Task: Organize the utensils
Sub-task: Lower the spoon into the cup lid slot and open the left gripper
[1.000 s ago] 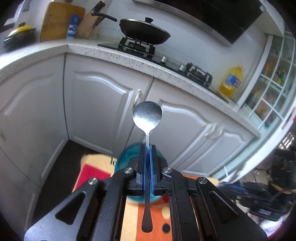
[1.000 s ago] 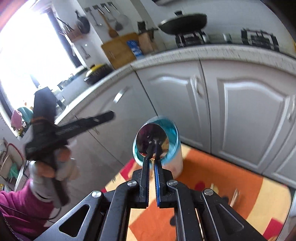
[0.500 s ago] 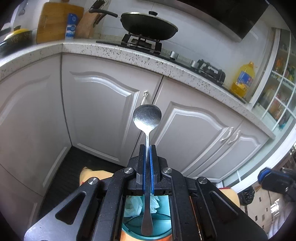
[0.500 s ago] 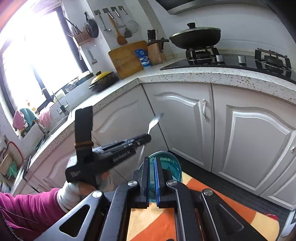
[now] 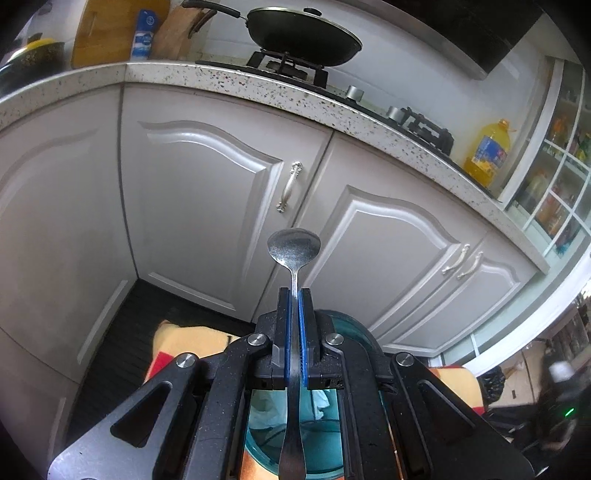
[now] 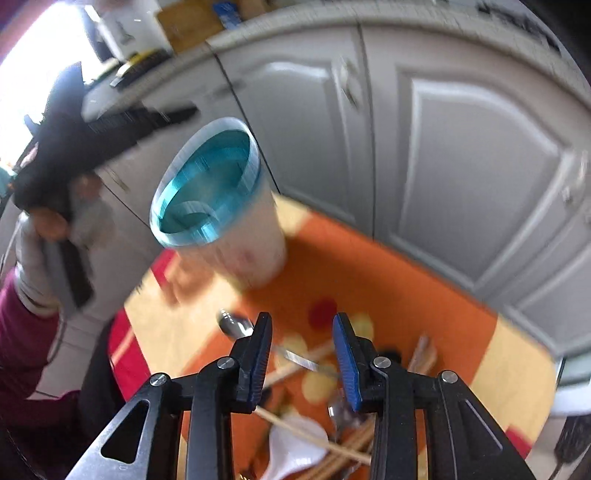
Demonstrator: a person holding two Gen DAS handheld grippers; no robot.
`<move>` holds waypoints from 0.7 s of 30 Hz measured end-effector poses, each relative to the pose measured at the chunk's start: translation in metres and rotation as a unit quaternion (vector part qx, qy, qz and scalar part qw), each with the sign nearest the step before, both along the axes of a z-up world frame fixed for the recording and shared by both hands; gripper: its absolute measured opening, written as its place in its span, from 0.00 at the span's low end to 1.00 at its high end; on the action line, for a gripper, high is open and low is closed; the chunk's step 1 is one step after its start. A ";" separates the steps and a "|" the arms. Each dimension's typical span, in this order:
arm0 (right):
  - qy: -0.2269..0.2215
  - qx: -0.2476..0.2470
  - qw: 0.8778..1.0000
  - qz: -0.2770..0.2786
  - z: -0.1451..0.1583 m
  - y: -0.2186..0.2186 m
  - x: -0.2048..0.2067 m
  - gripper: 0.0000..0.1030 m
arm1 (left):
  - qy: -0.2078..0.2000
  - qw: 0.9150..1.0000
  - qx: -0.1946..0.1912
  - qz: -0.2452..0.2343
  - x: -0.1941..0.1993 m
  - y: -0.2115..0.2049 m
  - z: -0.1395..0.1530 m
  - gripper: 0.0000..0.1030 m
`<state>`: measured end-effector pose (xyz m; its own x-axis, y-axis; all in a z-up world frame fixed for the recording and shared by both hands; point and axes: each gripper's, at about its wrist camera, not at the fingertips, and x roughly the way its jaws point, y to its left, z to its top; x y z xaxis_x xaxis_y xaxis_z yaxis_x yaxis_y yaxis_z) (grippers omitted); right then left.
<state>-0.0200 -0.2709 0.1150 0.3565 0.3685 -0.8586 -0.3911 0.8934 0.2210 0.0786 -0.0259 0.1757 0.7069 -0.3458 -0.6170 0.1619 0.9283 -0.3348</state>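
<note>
Two views, each with something the other lacks.

From the left wrist: left claw pressed together on the thin neck of a metal spoon, bowl up and forward, handle running back down between the pads. Directly beneath, partly hidden by the claw, the teal rim of a cup, with something pale and crumpled inside. Beyond, grey cabinet doors, a black pan on the stove, a yellow oil bottle further along. No sight here of the loose utensils.

From the right wrist, heavily blurred: right claw apart, just been opening, nothing gripped, only cloth and cutlery seen through the gap. Below it, an orange cloth with a heap of utensils: a second metal spoon just beside the left finger, chopsticks crossing near the bottom edge, a white spoon among them. Exact count of pieces in the heap impossible to tell through the blur. Same cup seen whole here, standing at the far corner of the cloth, teal inside, pale outside. To its upper left, the left claw again from the side, carried by a gloved hand with a magenta sleeve, tip reaching toward the cup's rim. Held spoon lost in the blur from this side.
</note>
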 end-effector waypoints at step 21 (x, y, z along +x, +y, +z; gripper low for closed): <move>-0.067 0.202 0.976 -0.050 0.060 -0.017 0.016 0.34 | -0.007 0.995 -0.062 -0.073 -0.027 -0.012 0.029 0.02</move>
